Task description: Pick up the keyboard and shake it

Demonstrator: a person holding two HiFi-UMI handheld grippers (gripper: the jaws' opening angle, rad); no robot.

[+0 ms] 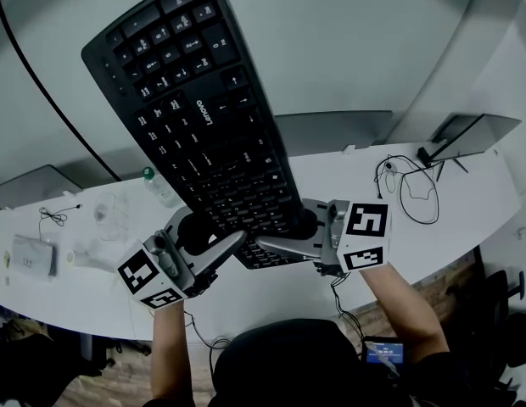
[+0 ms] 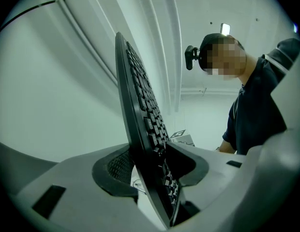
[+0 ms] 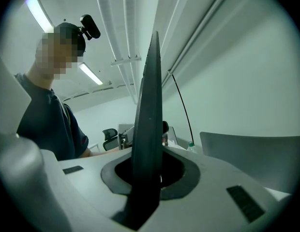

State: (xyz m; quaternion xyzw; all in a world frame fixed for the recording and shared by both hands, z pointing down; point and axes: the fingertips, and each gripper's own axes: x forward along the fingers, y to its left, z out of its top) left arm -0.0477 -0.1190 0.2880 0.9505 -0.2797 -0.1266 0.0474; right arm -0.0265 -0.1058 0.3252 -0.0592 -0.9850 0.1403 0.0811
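Table [image 1: 467,202] first, as the largest thing: one, white and curved, with no task thing lying on it now. Above it, one black keyboard [image 1: 195,117], raised well clear of the table and tilted up toward the head camera, keys facing the person. Judged from this: picking up done; shaking either under way or not yet started, impossible to decide from one moment.

Two hand-held grippers, both at the near end of the keyboard.
- Left hand-held gripper [image 1: 214,236]: jaws rather wide, keyboard between them, key side leaning on one pad, a small gap at the back side, so no firm squeeze.
- Right hand-held gripper [image 1: 290,237]: jaws narrow, clamped on the thin edge of the keyboard, probably carrying most of the weight.

Left to do, by judgement: a firmer hold on the left side, then the shaking.

Smaller things on the table: one clear bottle [image 1: 157,185] with green cap, one looped cable [image 1: 416,192].
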